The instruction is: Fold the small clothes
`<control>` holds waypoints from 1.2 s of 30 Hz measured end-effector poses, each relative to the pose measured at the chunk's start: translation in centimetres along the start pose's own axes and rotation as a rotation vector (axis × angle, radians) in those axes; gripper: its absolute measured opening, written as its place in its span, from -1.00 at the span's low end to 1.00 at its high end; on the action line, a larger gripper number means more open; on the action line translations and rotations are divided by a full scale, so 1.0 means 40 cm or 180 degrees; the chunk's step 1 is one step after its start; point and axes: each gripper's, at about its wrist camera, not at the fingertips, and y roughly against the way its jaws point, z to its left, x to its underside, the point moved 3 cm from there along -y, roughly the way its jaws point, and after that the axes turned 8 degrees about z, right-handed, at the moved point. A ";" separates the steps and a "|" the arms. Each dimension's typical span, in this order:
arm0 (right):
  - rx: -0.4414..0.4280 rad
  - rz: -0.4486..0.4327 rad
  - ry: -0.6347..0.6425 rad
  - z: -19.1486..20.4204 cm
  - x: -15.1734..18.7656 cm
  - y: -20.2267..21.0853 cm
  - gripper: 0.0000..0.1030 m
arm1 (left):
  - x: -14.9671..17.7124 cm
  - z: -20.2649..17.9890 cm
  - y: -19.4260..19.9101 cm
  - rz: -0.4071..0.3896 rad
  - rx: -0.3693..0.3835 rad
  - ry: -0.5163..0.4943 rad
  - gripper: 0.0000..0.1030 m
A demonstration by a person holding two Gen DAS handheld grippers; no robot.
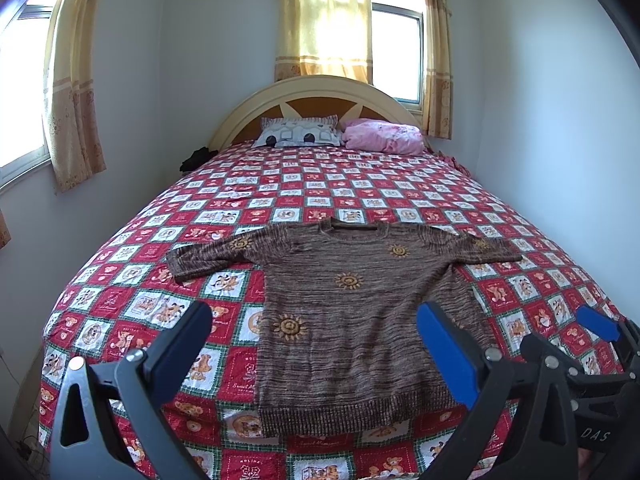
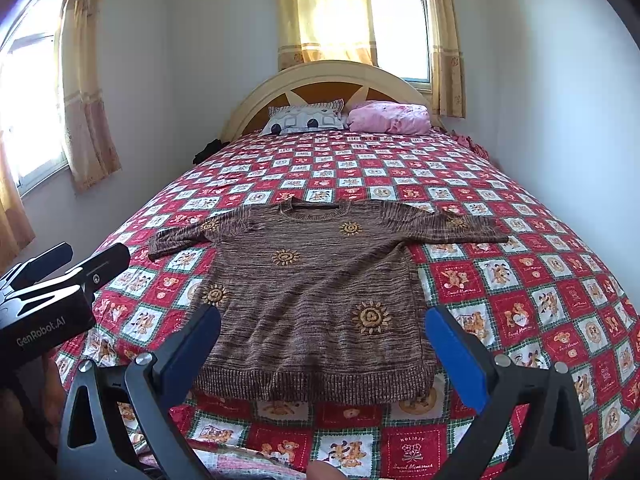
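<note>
- Bedroom with curtained windows; a bed under a red-and-white checked bear-print quilt (image 1: 360,184) fills both views.
- Left wrist view: brown marled knit sweater with orange sun motifs (image 1: 352,308) lies flat, front up, neck toward the headboard, hem toward me. Its long axis runs straight away from my tools, sleeves spread to either side.
- Left gripper (image 1: 316,340) hangs above the hem region, blue-padded fingers spread wide, holding nothing. The sweater sits ahead and slightly right of its centre line.
- Right gripper (image 1: 568,340) shows at the right edge, near the sweater's right side seam; jaws look parted.
- Right wrist view: right gripper (image 2: 324,340) spread wide, empty, with the sweater (image 2: 316,296) dead ahead and the ribbed hem between the fingertips.
- Left gripper (image 2: 76,258) appears at far left, beside the left sleeve; I cannot tell its spread from here.
- Judgement: each sleeve lies nearer its own-side tool, so a sleeve fold inward seems the likely first move.
</note>
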 end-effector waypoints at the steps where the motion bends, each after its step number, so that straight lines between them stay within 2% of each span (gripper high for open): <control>1: 0.0001 0.0011 0.0002 0.000 0.001 -0.003 0.98 | 0.002 0.000 -0.001 0.0004 -0.0002 0.0000 1.00; 22: 0.0001 0.0162 0.0091 0.008 0.020 -0.050 0.98 | 0.001 0.006 -0.051 0.0133 -0.0034 0.0018 1.00; 28: 0.0006 0.0263 0.0131 -0.003 0.036 -0.096 0.98 | 0.018 0.005 -0.116 0.0266 -0.0064 -0.0034 1.00; 36: -0.0262 0.0532 0.0160 -0.025 0.074 -0.209 0.98 | 0.057 0.009 -0.238 0.0565 -0.0144 -0.0132 1.00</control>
